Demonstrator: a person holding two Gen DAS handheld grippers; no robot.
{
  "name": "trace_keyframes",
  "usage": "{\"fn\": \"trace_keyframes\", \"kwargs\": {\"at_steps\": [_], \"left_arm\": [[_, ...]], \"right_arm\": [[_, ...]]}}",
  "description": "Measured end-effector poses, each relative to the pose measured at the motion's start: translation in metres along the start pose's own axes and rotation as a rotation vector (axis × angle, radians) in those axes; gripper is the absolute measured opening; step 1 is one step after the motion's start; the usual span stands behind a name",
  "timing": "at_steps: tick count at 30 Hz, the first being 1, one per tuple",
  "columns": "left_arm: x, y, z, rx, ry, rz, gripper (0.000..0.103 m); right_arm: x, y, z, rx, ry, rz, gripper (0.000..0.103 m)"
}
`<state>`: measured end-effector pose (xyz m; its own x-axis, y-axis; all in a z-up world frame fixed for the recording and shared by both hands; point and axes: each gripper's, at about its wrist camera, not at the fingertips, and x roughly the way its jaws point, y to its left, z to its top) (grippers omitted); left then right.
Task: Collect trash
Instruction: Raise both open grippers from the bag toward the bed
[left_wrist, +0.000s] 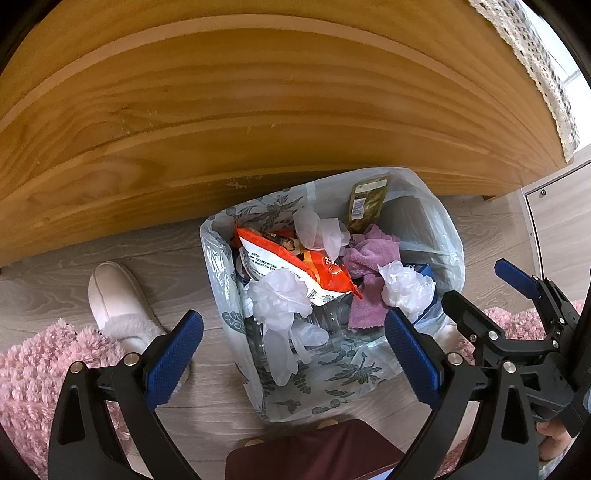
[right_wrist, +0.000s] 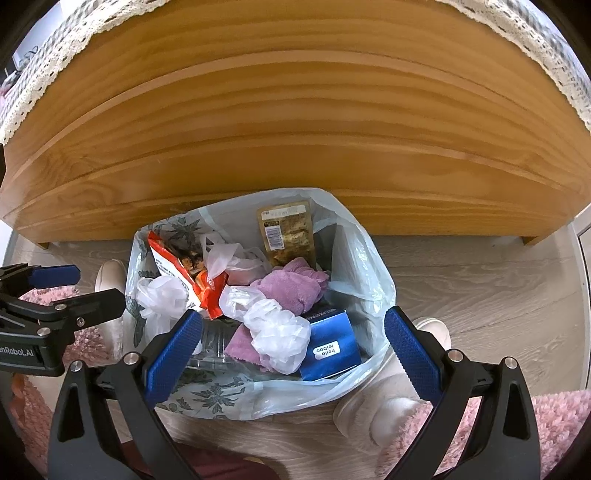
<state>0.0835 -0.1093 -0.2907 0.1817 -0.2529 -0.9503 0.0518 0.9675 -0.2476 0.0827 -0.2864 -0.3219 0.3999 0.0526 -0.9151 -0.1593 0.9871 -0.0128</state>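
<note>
Left gripper: our left black two-finger gripper with blue ribbed pads (left_wrist: 293, 354) hovers over the near rim of the bag, its fingers spread wide with nothing between them.
Right gripper: our right black two-finger gripper with blue ribbed pads (right_wrist: 293, 354) hangs beside it over the same rim, fingers likewise spread and empty.
Bag: the thin translucent pale-blue plastic trash bag with a leaf print (right_wrist: 210, 391) stands on the grey wood-look floor (right_wrist: 480, 288), just in front of the pine bed frame (right_wrist: 295, 129), mouth gaping.
Handling: we judge the film limp, slippery and easy to tear; the load looks light but bulky.
Where to hold: we would pinch the loose rim film, one gripper to each side of the mouth, not the contents.
Gloves: we count three or four crumpled clear plastic gloves (left_wrist: 280, 295), soft and nearly weightless.
Box: one small blue cardboard box (right_wrist: 328, 347), stiff, near the right rim.
Cloth: one purple towelling cloth (right_wrist: 291, 284), soft.
Wrappers: one orange-and-white snack packet (left_wrist: 295, 262) and one gold foil pouch (right_wrist: 286, 232) at the far side, both crinkly.
Clear plastic: some rigid clear packaging lies underneath; we cannot tell how many pieces.
Slippers: two pale fleece slippers (left_wrist: 118, 295) flank the bag.
</note>
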Motion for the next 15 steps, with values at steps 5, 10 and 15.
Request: {"fn": "trace_keyframes", "kwargs": {"at_steps": [5,10,15], "left_arm": [[-0.007,-0.005,0.000,0.024,-0.033,0.020,0.095],[-0.022,-0.006,0.002,0.043,-0.105,0.055,0.095],[-0.047,-0.013,0.005,0.083,-0.217,0.098,0.095]], "right_arm": [[-0.004,-0.001,0.001,0.004,-0.025,-0.004,0.095],[-0.016,-0.002,0.003,0.008,-0.087,-0.018,0.095],[-0.033,-0.005,0.008,0.023,-0.165,-0.031,0.095]]}}
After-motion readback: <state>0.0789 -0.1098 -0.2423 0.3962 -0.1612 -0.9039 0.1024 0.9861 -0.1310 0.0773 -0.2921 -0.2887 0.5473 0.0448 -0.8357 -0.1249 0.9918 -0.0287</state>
